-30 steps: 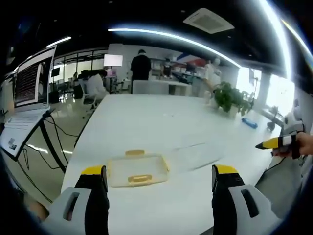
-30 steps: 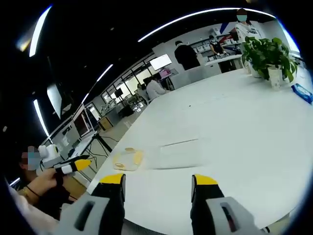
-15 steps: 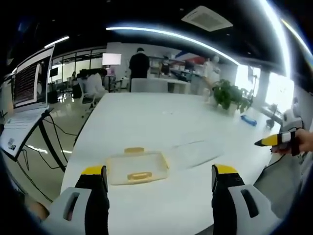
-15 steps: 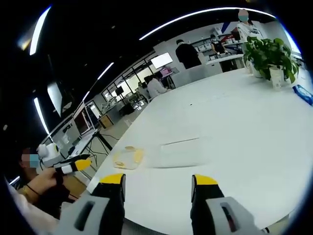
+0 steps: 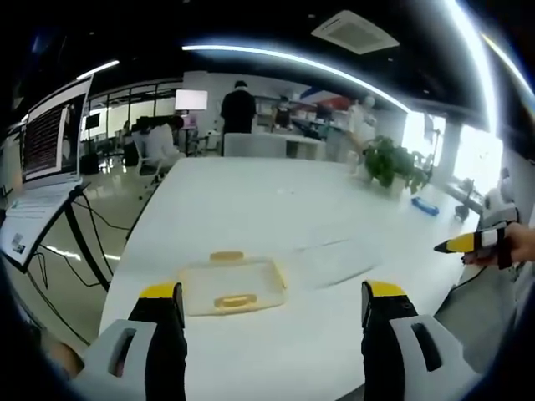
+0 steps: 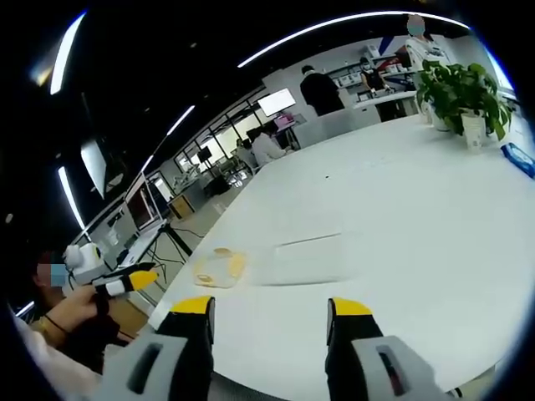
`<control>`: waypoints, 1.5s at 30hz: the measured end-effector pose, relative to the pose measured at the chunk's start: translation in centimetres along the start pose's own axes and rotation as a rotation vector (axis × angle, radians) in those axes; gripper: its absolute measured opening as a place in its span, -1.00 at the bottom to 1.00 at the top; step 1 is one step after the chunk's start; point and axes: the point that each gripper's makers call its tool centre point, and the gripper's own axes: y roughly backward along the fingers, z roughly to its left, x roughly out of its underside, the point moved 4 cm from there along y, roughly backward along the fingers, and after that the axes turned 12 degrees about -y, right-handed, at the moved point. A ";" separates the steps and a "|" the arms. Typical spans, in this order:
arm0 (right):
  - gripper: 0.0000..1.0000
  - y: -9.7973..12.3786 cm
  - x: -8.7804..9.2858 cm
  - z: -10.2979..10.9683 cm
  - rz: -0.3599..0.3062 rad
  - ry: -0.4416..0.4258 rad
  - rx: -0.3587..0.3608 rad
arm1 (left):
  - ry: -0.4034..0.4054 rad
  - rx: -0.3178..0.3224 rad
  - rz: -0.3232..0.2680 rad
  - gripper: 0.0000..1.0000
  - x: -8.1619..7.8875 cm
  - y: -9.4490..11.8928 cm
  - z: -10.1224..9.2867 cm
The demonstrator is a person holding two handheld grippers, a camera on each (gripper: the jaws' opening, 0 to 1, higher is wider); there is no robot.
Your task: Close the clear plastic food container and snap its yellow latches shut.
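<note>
Here, flat clear rectangular container (image 5: 232, 286), yellow latches (image 5: 234, 301), glossy white table (image 5: 251, 200).

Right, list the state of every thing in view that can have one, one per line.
clear plastic food container: open, resting on the white table
lid: off the container, lying flat beside it
yellow latches: not snapped shut
left gripper: open, holding nothing
right gripper: open, holding nothing
potted plant: upright at the table's far end
</note>
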 end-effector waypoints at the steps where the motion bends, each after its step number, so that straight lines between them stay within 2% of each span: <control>1: 0.05 0.0 0.0 0.0 0.001 -0.001 0.000 | 0.000 0.001 0.001 0.72 0.0 0.0 0.0; 22: 0.01 -0.2 0.1 0.2 -0.003 -0.001 -0.009 | 0.011 -0.016 -0.004 0.72 0.2 0.3 0.3; 31: 0.00 -0.7 0.5 0.7 0.029 0.028 -0.020 | 0.016 -0.020 -0.001 0.70 0.3 0.1 0.5; 34: -0.04 -1.0 -0.1 1.1 0.006 0.035 -0.030 | 0.012 -0.022 0.005 0.69 0.4 -0.1 0.9; 35: -0.06 -1.2 -0.9 1.8 -0.040 0.041 -0.063 | 0.013 -0.022 0.001 0.70 0.4 -0.1 0.9; 37: -0.06 -1.5 -1.3 2.3 -0.048 0.039 -0.075 | 0.009 -0.019 -0.014 0.70 0.2 -0.1 1.1; 45: -0.06 -4.4 -1.3 4.6 -0.004 0.109 -0.113 | -0.006 -0.027 -0.011 0.69 0.6 -0.6 2.6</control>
